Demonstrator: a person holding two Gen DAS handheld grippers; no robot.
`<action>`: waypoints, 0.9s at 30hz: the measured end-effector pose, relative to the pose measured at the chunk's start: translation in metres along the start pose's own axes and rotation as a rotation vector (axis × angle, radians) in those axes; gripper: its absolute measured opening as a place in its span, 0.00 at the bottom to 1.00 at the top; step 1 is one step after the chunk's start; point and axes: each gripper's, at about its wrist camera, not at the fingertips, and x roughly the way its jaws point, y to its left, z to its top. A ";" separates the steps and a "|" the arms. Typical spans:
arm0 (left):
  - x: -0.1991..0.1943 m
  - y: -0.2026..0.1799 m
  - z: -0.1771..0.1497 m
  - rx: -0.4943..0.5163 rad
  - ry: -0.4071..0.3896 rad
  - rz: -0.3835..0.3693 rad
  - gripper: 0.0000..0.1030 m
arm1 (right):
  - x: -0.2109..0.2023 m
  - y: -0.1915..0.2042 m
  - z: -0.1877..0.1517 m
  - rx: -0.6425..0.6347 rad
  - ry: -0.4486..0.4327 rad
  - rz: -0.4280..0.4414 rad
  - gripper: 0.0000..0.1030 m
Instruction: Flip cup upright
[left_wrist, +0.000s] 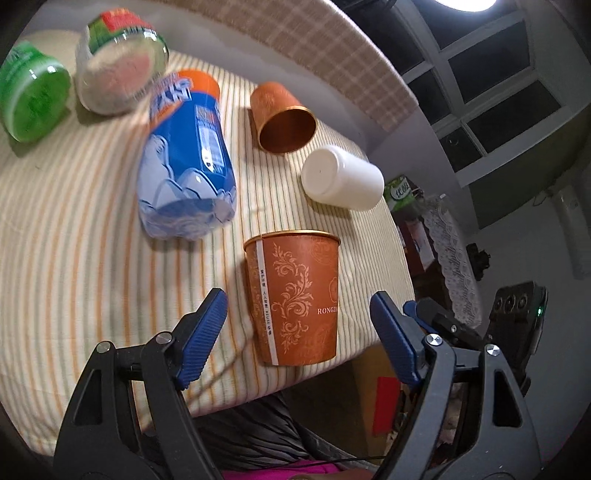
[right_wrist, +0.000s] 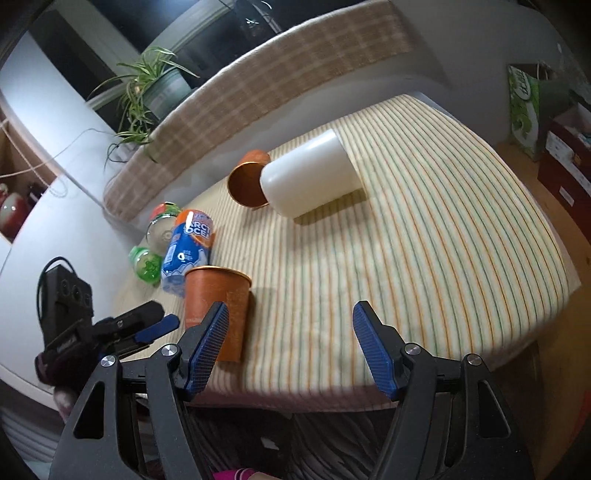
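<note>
An orange patterned paper cup (left_wrist: 295, 295) stands upright near the front edge of the striped table (left_wrist: 74, 258); it also shows in the right wrist view (right_wrist: 216, 306). My left gripper (left_wrist: 299, 332) is open, its blue pads on either side of this cup, not touching it. A second orange cup (left_wrist: 282, 118) lies on its side further back, and a white cup (left_wrist: 341, 179) lies on its side to its right. In the right wrist view the white cup (right_wrist: 310, 177) lies ahead, with the lying orange cup (right_wrist: 245, 182) behind it. My right gripper (right_wrist: 291, 347) is open and empty.
A blue bottle (left_wrist: 188, 158), a clear jar (left_wrist: 118, 62) and a green jar (left_wrist: 31, 92) lie on the table's left. A checked cushion (left_wrist: 332, 48) borders the far edge. The left gripper body (right_wrist: 110, 328) shows at the right wrist view's left. A plant (right_wrist: 147, 88) stands behind.
</note>
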 end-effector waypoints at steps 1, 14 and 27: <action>0.003 0.000 0.001 -0.004 0.010 0.000 0.79 | 0.000 -0.001 -0.001 0.001 -0.001 -0.003 0.67; 0.043 0.009 0.011 -0.047 0.073 -0.002 0.70 | -0.002 -0.012 -0.006 0.017 0.002 -0.015 0.67; 0.033 -0.015 0.003 0.099 -0.010 0.080 0.62 | 0.005 -0.013 -0.004 0.027 0.017 -0.025 0.67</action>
